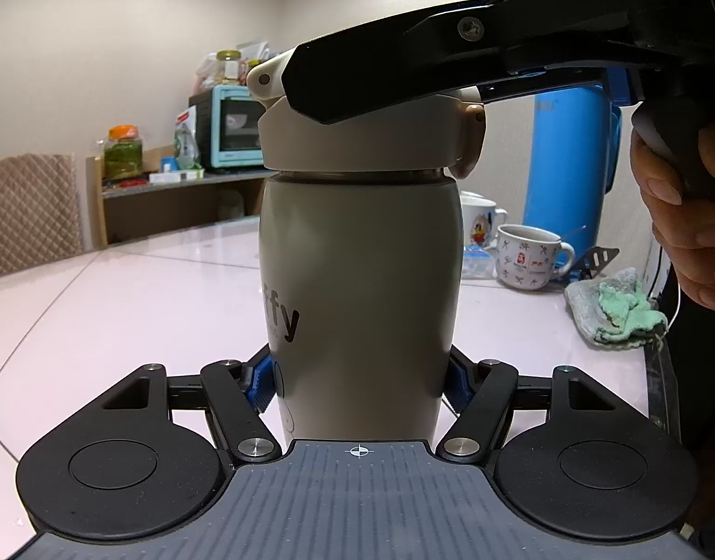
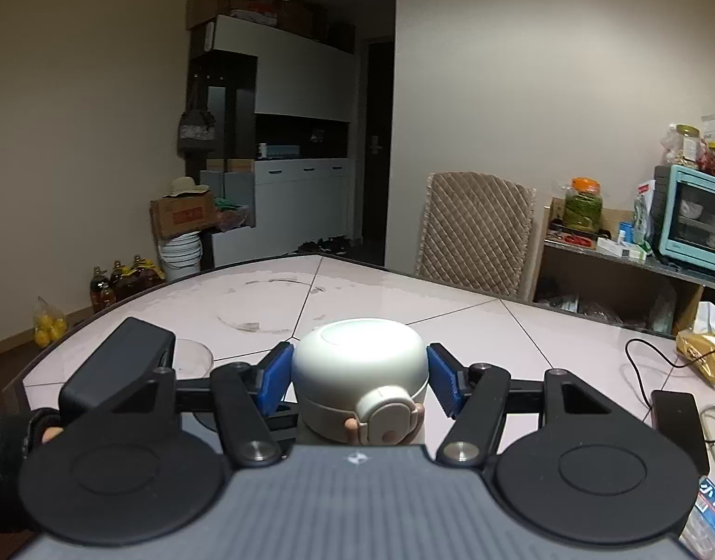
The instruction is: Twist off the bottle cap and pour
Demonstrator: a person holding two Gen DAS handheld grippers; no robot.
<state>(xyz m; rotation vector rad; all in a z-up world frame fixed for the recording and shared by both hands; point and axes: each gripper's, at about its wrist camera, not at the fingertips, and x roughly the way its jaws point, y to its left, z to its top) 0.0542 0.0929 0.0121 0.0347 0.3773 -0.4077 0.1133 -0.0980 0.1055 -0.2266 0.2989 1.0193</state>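
A beige thermos bottle [image 1: 360, 289] stands upright on the pale tiled table [image 1: 124, 308]. My left gripper [image 1: 360, 380] is shut on the lower body of the bottle, blue pads pressed to both sides. The bottle's beige cap [image 1: 371, 140] has a flip latch. My right gripper [image 2: 360, 380] comes in from above and is shut on the cap [image 2: 357, 373], blue pads on both sides; its black finger [image 1: 381, 74] crosses over the cap in the left wrist view. A clear glass bowl [image 2: 194, 354] sits behind the left gripper, partly hidden.
Two printed mugs [image 1: 530, 256], a blue water jug [image 1: 567, 163] and a green rag [image 1: 614, 312] stand at the right. A quilted chair [image 2: 474, 233] and a shelf with a teal oven [image 2: 693, 219] are beyond the table. Cables and a packet [image 2: 703, 354] lie at right.
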